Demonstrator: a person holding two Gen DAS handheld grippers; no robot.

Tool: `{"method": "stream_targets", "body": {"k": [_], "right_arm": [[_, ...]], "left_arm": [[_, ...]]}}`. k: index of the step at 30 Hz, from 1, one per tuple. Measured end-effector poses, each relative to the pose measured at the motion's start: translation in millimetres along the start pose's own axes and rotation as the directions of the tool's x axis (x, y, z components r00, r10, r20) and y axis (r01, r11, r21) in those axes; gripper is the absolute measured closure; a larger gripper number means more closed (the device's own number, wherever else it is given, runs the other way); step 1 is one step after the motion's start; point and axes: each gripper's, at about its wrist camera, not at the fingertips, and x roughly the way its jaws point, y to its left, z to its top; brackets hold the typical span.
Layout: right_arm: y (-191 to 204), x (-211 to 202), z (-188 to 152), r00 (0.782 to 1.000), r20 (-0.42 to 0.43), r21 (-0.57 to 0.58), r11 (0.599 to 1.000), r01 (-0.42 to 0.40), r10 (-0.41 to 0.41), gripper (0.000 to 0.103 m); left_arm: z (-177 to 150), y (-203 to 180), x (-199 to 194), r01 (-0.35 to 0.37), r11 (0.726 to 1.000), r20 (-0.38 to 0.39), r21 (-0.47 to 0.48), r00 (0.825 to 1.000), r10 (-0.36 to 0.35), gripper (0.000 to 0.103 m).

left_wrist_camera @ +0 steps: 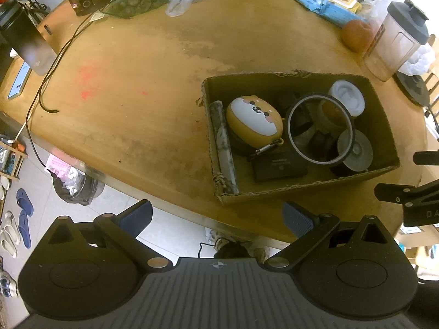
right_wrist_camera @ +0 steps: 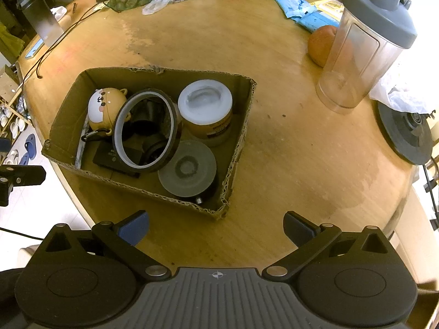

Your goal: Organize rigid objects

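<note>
A: Both grippers, left (left_wrist_camera: 216,216) and right (right_wrist_camera: 216,227), hover with fingers spread and empty. The box (right_wrist_camera: 236,153) on the worktop (right_wrist_camera: 288,150) already holds the tape ring (right_wrist_camera: 118,126), jar (right_wrist_camera: 205,109) and the rest.

B: Then I'd go for the loose orange (right_wrist_camera: 321,44), approaching clear of the shaker (right_wrist_camera: 365,49).

On my far right a clear shaker bottle (right_wrist_camera: 365,46) with a grey lid stands beside an orange fruit (right_wrist_camera: 321,44). Blue packaging (right_wrist_camera: 307,13) lies further back. At the far left I see a dark tumbler (left_wrist_camera: 26,37) and a black cable (left_wrist_camera: 52,63).
</note>
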Motion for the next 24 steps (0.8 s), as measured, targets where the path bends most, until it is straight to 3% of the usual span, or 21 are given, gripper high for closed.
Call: {"method": "stream_targets", "body": {"k": [24], "right_arm": [[-1.5,0.0,-0.2,1.000,0.001,0.001,1.000,-0.003,0.003,0.000]], "left_arm": [[-0.5,-1.6,-0.1,-0.001,1.000,-0.001,-0.001,1.000,0.001,0.000]]}}
